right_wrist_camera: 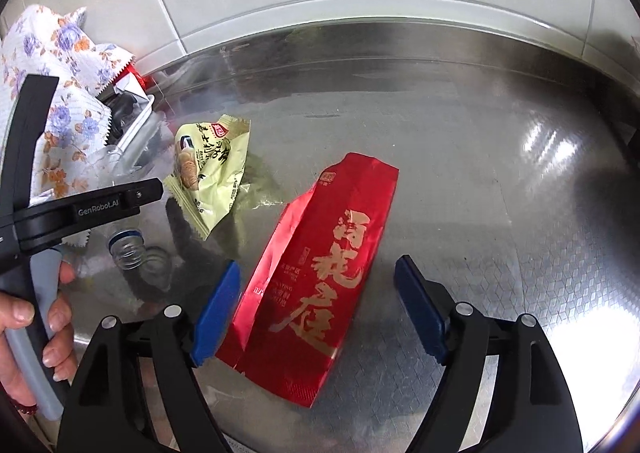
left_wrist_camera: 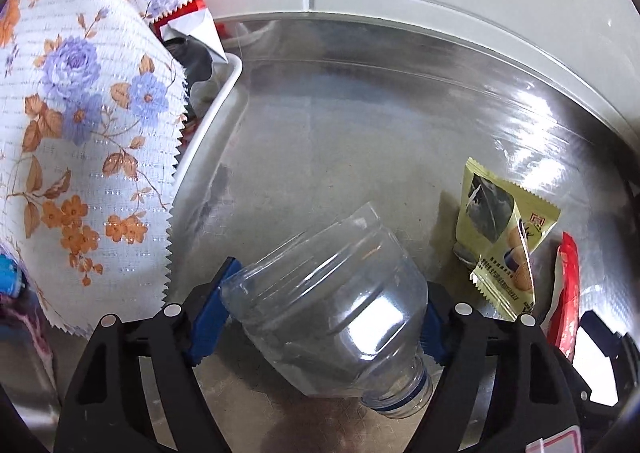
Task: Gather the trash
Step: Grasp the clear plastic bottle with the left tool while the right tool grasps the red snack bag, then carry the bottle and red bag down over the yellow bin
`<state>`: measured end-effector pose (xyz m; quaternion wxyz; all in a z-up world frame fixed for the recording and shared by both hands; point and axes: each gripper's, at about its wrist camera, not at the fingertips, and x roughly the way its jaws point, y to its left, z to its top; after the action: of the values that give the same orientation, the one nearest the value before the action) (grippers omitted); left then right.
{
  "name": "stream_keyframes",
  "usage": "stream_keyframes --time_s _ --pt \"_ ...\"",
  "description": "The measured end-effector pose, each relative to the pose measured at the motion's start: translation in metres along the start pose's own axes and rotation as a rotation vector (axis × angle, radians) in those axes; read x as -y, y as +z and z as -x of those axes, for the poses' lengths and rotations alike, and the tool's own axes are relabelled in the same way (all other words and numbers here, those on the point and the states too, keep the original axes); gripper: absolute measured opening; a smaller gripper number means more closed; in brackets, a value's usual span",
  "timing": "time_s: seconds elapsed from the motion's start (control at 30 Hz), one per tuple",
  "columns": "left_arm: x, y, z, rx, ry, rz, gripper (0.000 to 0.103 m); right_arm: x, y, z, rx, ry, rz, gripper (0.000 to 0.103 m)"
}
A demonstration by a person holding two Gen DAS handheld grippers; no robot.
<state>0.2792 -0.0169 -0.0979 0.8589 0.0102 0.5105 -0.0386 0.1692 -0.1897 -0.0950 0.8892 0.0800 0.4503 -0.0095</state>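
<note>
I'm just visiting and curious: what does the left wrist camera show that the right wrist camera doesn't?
Only the left view shows the left tongs closed around the body of the clear plastic bottle.

Only the right view shows the right tongs open over the red packet, its gold lettering readable, and a hand holding the other tool.

Both show the yellow snack wrapper, the floral cloth, the white tray and the steel counter.

Glossy steel counter (right_wrist_camera: 500, 173); clear plastic bottle (left_wrist_camera: 340, 313); shiny red foil packet (right_wrist_camera: 320, 273).

Both wrist views close, angled down, sharing yellow wrapper (left_wrist_camera: 500, 237) (right_wrist_camera: 212, 169), steel counter (left_wrist_camera: 340, 153) (right_wrist_camera: 500, 193)
</note>
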Motion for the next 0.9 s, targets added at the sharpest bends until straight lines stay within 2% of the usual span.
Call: stream_keyframes --time_s 0.1,0.13,0.2,0.27,0.37,0.5,0.9 --pt "-0.001 -0.003 0.002 0.002 -0.008 -0.011 0.077 -0.01 -0.002 -0.004 0.01 -0.056 0.052 0.081" --pt "0.0 -0.005 0.004 0.002 -0.013 -0.014 0.077 -0.013 -0.005 -0.003 0.019 -0.067 0.07 0.076" --pt "-0.001 -0.006 0.005 0.002 -0.02 -0.023 0.076 -0.013 -0.008 0.001 0.029 -0.067 0.082 0.053" --pt "-0.002 -0.005 0.001 0.005 -0.025 -0.031 0.076 -0.007 -0.009 0.005 0.031 -0.032 0.052 0.046" --pt "-0.005 -0.011 0.004 0.007 -0.04 -0.034 0.076 0.001 -0.012 0.009 0.031 0.012 0.019 0.044" --pt "-0.009 -0.02 0.013 0.02 -0.063 -0.041 0.076 0.004 -0.014 0.018 0.038 0.025 -0.001 0.044" --pt "-0.02 -0.046 0.048 0.052 -0.112 -0.071 0.076 -0.006 -0.03 0.056 0.09 0.001 -0.038 0.044"
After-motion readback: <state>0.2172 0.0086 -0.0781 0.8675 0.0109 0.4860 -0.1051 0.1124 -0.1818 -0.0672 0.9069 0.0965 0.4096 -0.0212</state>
